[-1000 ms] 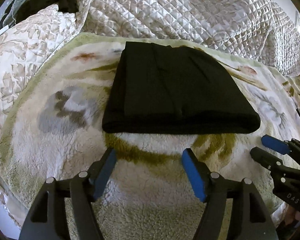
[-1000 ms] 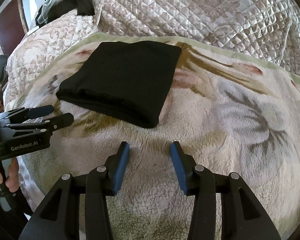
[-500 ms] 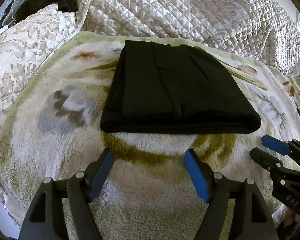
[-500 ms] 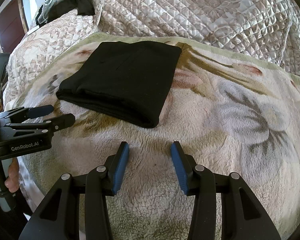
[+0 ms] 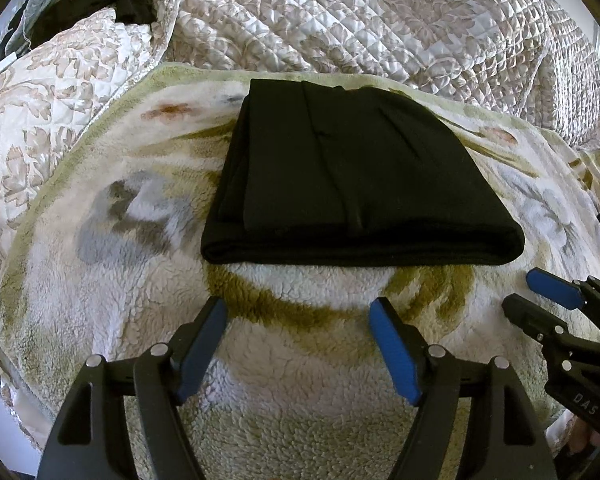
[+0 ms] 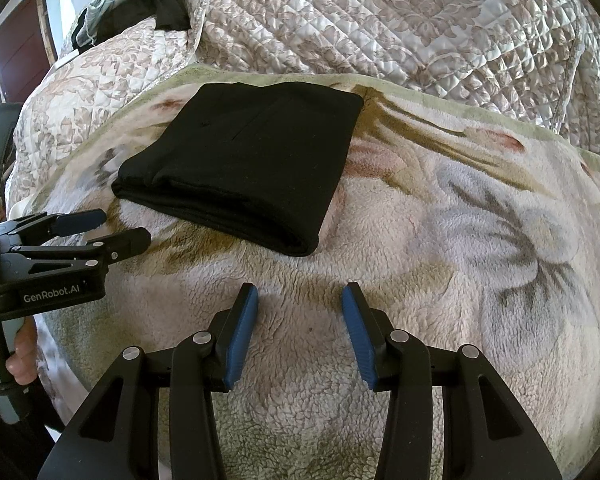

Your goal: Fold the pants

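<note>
At the bottom of each frame, the left gripper [image 5: 298,312] and right gripper [image 6: 299,298] are held released above the fleecy floral blanket [image 5: 300,420]. Mid-frame, the black folded pants [image 5: 352,176] are laid flat, untouched. A quilted beige bedspread [image 5: 360,16] is seen across the top.

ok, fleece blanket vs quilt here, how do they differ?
The blanket is fluffy, with large flower shapes in grey and olive; the quilt is smooth and shiny, stitched in diamonds, with a small beige leaf print. The blanket carries the folded pants; the quilt lies behind and left of them, bunched up. Both are pale floral bedding.
</note>
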Available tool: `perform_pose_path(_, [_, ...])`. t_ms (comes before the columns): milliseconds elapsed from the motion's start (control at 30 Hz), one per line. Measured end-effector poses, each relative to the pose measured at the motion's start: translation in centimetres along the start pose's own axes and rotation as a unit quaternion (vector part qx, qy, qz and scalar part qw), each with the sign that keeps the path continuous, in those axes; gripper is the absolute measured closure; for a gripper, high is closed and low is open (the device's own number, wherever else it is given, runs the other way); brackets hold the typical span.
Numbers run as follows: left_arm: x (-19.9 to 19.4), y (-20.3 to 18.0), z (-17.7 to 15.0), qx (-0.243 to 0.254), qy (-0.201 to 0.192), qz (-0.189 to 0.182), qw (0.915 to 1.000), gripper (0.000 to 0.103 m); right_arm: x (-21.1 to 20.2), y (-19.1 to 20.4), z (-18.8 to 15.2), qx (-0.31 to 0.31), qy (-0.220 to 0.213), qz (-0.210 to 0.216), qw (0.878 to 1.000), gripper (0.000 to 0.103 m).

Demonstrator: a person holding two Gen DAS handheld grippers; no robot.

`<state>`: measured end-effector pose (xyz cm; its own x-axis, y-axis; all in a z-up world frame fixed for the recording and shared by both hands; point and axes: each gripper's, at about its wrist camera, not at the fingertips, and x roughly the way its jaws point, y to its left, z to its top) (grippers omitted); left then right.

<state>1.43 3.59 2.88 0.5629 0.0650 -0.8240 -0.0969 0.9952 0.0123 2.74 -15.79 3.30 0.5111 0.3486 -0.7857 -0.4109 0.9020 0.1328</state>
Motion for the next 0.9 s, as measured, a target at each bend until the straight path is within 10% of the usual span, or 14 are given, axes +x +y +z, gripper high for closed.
perform_pose_path(900, [-0.01, 0.09, 0.10, 0.003, 0.001, 0.003, 1.0000, 0.026, 0.01, 0.16, -0.04, 0.000, -0.001, -0.002, 1.000, 0.058])
